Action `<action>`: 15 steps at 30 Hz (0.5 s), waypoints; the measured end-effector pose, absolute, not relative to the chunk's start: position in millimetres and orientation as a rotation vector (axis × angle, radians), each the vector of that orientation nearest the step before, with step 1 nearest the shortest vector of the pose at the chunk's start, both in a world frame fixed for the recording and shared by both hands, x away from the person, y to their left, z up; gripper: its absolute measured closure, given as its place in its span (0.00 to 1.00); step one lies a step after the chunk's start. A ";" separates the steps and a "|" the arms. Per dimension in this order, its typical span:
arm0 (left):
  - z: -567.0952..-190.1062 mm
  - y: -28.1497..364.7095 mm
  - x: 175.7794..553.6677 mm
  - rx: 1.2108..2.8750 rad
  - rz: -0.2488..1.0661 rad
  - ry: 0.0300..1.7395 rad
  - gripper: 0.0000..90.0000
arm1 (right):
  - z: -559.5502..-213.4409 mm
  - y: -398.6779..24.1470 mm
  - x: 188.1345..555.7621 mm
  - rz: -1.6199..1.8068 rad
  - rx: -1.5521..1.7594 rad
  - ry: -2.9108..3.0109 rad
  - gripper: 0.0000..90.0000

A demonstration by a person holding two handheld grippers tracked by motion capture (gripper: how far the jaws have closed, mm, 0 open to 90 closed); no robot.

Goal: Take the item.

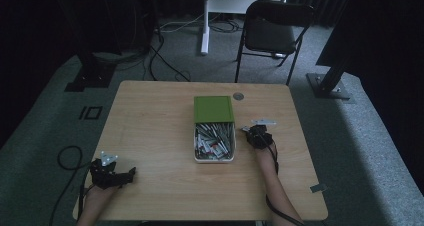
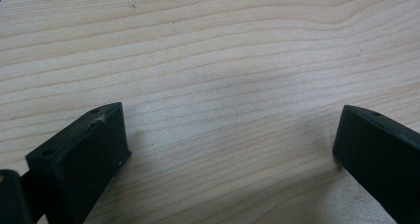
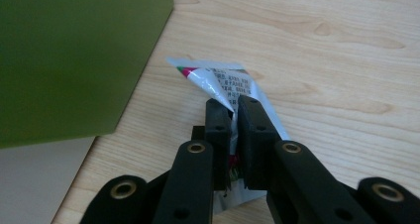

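Though the high view is dim, the layout reads clearly enough.
Landmark: the white box (image 1: pixel 214 145) of packets sits mid-desk, its green lid (image 1: pixel 214 109) overlapping the box's far end.
Right tool (image 3: pixel 234 116): just right of the box, jaws nearly together with a slim gap, and a silver packet (image 3: pixel 225 83) caught between them; the pads seem to pinch it, though the gap makes the contact hard to judge.
Packet: lying on the desk (image 1: pixel 160 186) just right of the box, close beside the lid's right edge, its printed end sticking out past the jaw tips.
Left tool (image 2: pixel 233 149): well to the left of the box, near the desk's near-left corner, jaws spread wide over bare wood, holding nothing.
Open room: broad bare desk left of the box and nearer than it; a narrower strip right of the box to the desk's right edge.
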State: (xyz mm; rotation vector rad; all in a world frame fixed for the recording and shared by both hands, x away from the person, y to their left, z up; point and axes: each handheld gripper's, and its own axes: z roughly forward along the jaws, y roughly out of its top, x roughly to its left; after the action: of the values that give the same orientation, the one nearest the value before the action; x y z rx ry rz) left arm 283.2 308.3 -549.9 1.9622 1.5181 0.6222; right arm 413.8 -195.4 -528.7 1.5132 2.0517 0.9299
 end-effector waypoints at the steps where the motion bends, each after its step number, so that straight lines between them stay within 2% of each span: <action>1: -549.9 308.3 283.2 1.962 0.622 1.518 0.01 | -528.7 -195.4 413.8 0.930 1.513 2.052 0.89; 4: -549.9 308.3 283.2 1.962 0.621 1.518 0.01 | -532.0 -194.9 414.8 0.968 1.531 2.100 0.73; 6: -549.9 308.3 283.2 1.962 0.622 1.518 0.01 | -533.1 -194.2 414.7 0.964 1.530 2.116 0.69; 8: -549.9 308.3 283.2 1.962 0.622 1.518 0.02 | -534.4 -193.6 412.7 0.965 1.530 2.133 0.56; 15: -549.9 308.3 283.2 1.962 0.622 1.518 0.01 | -525.7 -204.6 401.7 1.021 1.556 2.084 0.42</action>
State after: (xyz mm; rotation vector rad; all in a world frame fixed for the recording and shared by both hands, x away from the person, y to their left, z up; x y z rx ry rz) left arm 283.2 308.3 -549.9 1.9621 1.5182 0.6221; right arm 401.7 -204.6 -525.7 1.5557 2.0840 1.0214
